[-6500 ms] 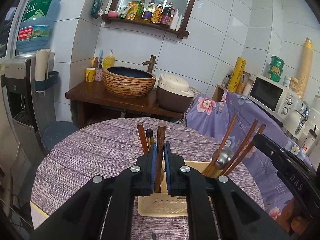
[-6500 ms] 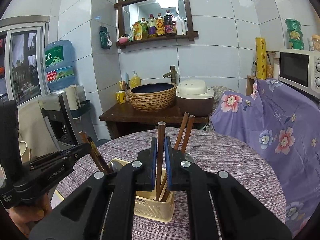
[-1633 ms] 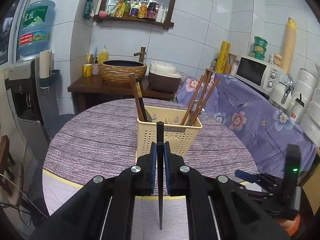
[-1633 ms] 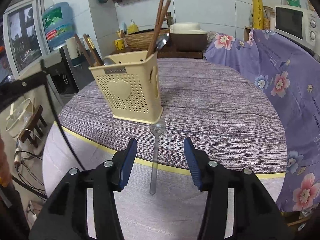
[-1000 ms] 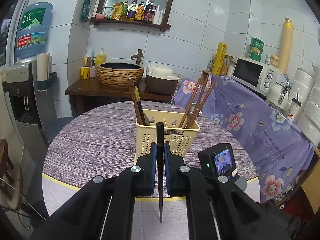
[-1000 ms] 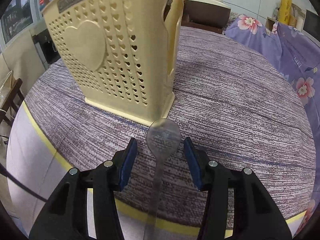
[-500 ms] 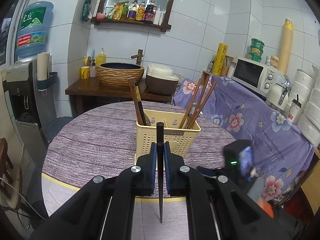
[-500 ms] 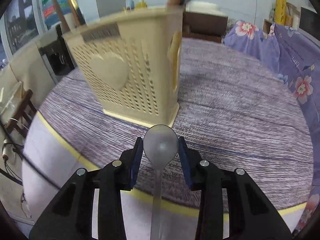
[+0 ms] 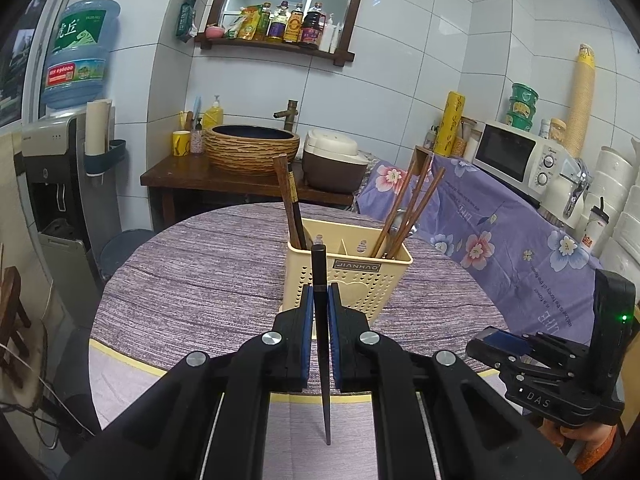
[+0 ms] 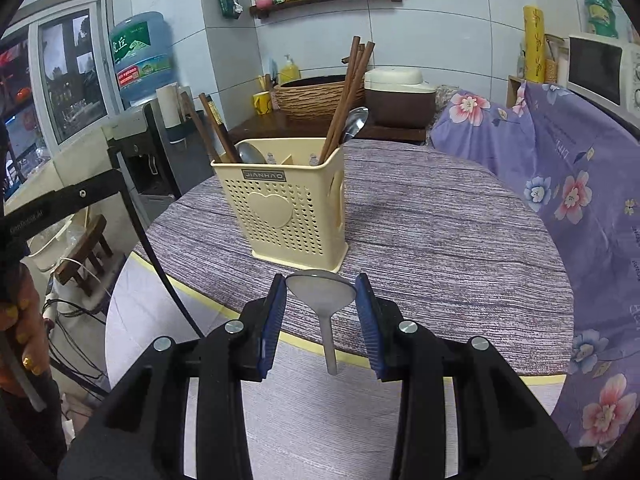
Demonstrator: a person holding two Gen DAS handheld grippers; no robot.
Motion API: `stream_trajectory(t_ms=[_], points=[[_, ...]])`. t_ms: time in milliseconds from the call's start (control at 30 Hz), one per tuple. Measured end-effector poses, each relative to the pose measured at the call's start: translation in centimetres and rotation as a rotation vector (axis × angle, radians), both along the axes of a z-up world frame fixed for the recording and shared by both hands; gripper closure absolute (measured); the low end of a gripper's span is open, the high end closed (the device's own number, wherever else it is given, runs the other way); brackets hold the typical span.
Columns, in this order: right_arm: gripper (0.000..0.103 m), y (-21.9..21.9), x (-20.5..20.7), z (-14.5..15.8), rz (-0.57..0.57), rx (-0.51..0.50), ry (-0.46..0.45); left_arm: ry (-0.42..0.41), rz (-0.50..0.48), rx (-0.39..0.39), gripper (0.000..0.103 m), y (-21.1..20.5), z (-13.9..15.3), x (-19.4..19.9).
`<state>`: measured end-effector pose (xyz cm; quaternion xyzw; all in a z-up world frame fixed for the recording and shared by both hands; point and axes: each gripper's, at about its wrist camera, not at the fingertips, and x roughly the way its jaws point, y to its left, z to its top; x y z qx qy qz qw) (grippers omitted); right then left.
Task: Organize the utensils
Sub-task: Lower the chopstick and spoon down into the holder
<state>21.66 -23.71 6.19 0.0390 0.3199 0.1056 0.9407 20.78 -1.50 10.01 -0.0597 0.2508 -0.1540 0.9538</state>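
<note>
While facing the cream holder (image 9: 349,276) on the round table (image 9: 192,276), left gripper (image 9: 319,300) pinched on a dark chopstick (image 9: 320,320), just short of the holder; tip cut against pale floor. Inside the holder: chopsticks (image 9: 290,204) left, more chopsticks (image 9: 412,208) right, lower ends hidden. Right of it, right gripper (image 10: 321,300) clamped on a spoon (image 10: 321,290) bowl, near the holder's foot; handle end blurred.

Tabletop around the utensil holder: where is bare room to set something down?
Bare cloth lies left of the cream utensil holder and behind it toward the round table rim, and on its right toward the floral cover. Crowded: the near edge, where both grippers hold a chopstick and a spoon.
</note>
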Motion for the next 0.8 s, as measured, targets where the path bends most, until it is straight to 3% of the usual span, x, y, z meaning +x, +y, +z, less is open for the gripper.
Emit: stream_trajectory(t_ms=[600, 800], points=[[0.067, 0.8, -0.5, 1.7, 0.068, 0.040, -0.016, -0.050, -0.032, -0.003, 0.095, 0.0, 1.9, -1.0], [0.067, 1.8, 0.0, 5.6, 0.129, 0.037, -0.087, -0.067, -0.077, -0.031, 0.095, -0.1, 4.9, -0.1]])
